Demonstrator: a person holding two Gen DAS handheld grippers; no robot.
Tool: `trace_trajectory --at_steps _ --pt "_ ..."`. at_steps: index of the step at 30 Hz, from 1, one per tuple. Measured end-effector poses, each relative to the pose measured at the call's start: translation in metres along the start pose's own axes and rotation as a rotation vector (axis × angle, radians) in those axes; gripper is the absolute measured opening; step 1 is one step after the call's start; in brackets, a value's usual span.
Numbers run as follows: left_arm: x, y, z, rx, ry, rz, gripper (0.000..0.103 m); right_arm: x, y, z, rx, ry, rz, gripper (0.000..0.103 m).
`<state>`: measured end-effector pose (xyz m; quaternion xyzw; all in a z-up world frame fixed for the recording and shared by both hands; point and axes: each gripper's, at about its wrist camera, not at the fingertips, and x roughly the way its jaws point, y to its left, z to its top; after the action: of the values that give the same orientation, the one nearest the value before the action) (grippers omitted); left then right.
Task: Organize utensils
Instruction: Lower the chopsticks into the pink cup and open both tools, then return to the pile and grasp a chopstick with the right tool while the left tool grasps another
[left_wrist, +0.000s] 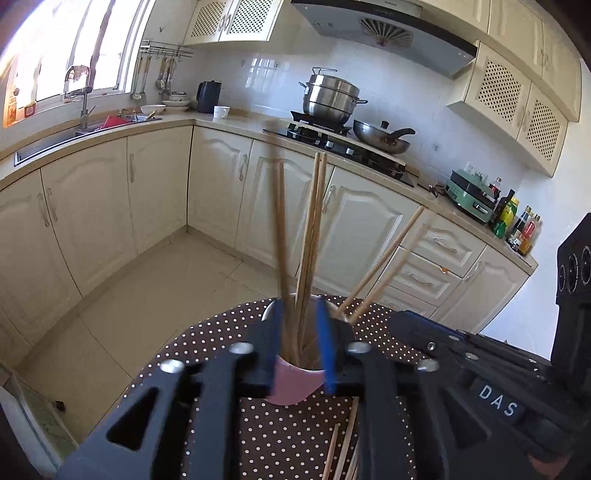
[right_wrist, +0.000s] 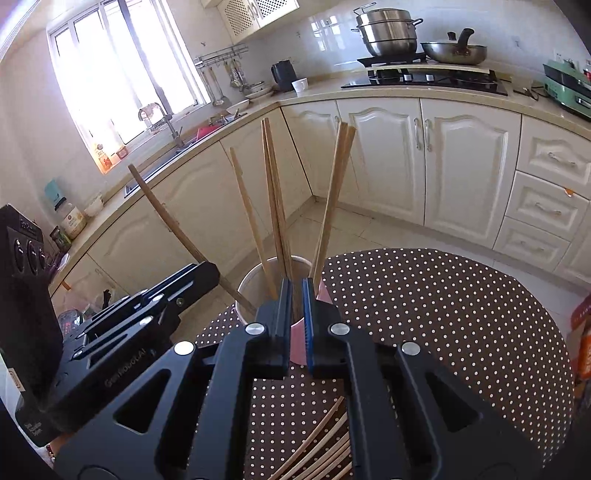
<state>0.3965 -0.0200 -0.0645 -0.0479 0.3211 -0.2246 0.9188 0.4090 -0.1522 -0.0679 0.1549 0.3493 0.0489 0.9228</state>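
Right now, both grippers are hanging over the pink cup (left_wrist: 291, 384) on the polka-dot tablecloth (left_wrist: 229, 332), and it is already holding several wooden chopsticks (left_wrist: 312, 236) standing fanned out.

Left gripper (left_wrist: 301, 343): jaws are standing partly apart, straddling the cup mouth. One chopstick is showing blurred between them, and I cannot tell whether the pads are touching it, so it looks let go rather than pinched.

Right gripper (right_wrist: 297, 314): jaws are sitting nearly closed with a narrow slot. A dark chopstick (right_wrist: 275, 206) seems to be running down into that slot, likely pinched, though the contact itself is hidden.

More loose chopsticks (right_wrist: 325, 446) are lying on the cloth just below the right gripper.

My read for this step:
- keep the stick near upright, tip inside the rim, before releasing
- part the jaws fully, then lift straight up so the fingers aren't dragging the fanned sticks
- avoid nudging the cup; it looks light and top-heavy
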Motion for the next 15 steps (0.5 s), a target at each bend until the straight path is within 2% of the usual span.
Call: trace_trajectory --at_steps 9,12,14,15 --pt "-0.007 0.000 -0.006 0.024 0.044 0.010 0.030 -0.015 -0.012 -0.013 0.035 0.019 -0.041 0.011" --pt "-0.009 -0.001 -0.014 0.046 0.079 0.016 0.035 -0.019 -0.021 -0.022 0.057 0.034 -0.073 0.019" --pt "-0.010 0.000 -0.023 0.048 0.109 0.006 0.039 -0.021 -0.029 -0.030 0.070 0.048 -0.101 0.028" --pt "-0.010 0.000 -0.027 0.051 0.123 0.002 0.039 -0.022 -0.034 -0.034 0.081 0.056 -0.113 0.029"
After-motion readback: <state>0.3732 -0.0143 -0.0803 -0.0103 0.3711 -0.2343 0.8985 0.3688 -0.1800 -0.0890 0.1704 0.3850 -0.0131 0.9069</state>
